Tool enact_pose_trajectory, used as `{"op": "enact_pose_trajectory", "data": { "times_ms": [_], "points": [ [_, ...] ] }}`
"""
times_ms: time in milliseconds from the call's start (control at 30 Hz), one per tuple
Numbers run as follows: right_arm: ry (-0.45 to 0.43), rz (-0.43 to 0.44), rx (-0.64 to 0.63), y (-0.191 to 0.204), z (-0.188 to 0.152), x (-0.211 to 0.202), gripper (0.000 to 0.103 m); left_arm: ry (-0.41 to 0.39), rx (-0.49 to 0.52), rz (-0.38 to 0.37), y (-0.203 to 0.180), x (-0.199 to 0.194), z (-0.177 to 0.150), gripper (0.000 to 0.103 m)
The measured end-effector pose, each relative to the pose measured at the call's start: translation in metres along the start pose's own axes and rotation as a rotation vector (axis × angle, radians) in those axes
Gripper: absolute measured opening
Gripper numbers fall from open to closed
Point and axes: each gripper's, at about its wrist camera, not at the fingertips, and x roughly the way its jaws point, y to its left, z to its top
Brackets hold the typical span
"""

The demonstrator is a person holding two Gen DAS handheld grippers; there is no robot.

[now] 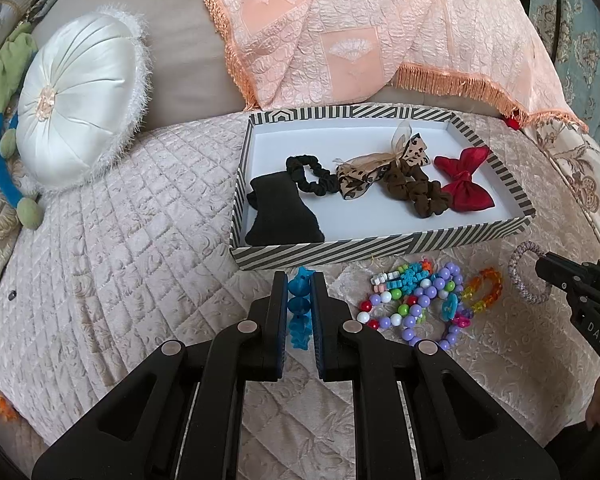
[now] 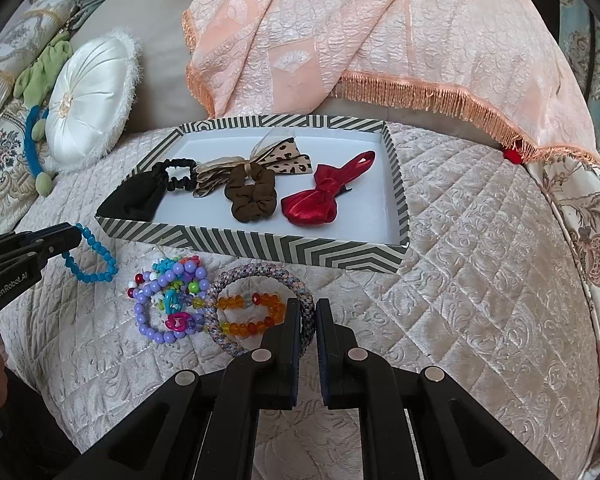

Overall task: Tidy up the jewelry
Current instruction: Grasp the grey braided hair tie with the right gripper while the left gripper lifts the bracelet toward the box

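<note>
My left gripper (image 1: pixel 299 280) is shut on a blue bead bracelet (image 1: pixel 299 312), held just above the quilt in front of the striped box (image 1: pixel 380 244); it also shows in the right wrist view (image 2: pixel 94 260). My right gripper (image 2: pixel 309 306) is shut on a grey-purple braided hair ring (image 2: pixel 260 270), which shows in the left wrist view (image 1: pixel 520 276). Between them lies a pile of purple and multicoloured bead bracelets (image 2: pixel 168 304) and an orange bead bracelet (image 2: pixel 248 312). The box holds a black pouch (image 2: pixel 134 196), a black scrunchie (image 2: pixel 178 174), a brown scrunchie (image 2: pixel 252 196), a leopard bow (image 2: pixel 288 156) and a red bow (image 2: pixel 320 200).
The box sits on a quilted pale cushion (image 2: pixel 480 260). A peach fringed cloth (image 2: pixel 380 40) hangs behind it. A white round satin pillow (image 2: pixel 88 104) and a green and blue plush toy (image 2: pixel 36 128) lie at the far left.
</note>
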Motion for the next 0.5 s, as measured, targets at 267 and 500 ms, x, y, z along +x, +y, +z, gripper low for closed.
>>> {"op": "enact_pose_trajectory", "data": {
  "times_ms": [267, 500],
  "points": [
    [-0.026, 0.007, 0.022, -0.005, 0.007, -0.004, 0.007, -0.017, -0.012, -0.012, 0.005, -0.007, 0.005, 0.01],
    [-0.155, 0.025, 0.073, -0.015, 0.035, -0.017, 0.007, -0.083, -0.044, -0.105, 0.006, -0.031, 0.033, 0.01]
  ]
}}
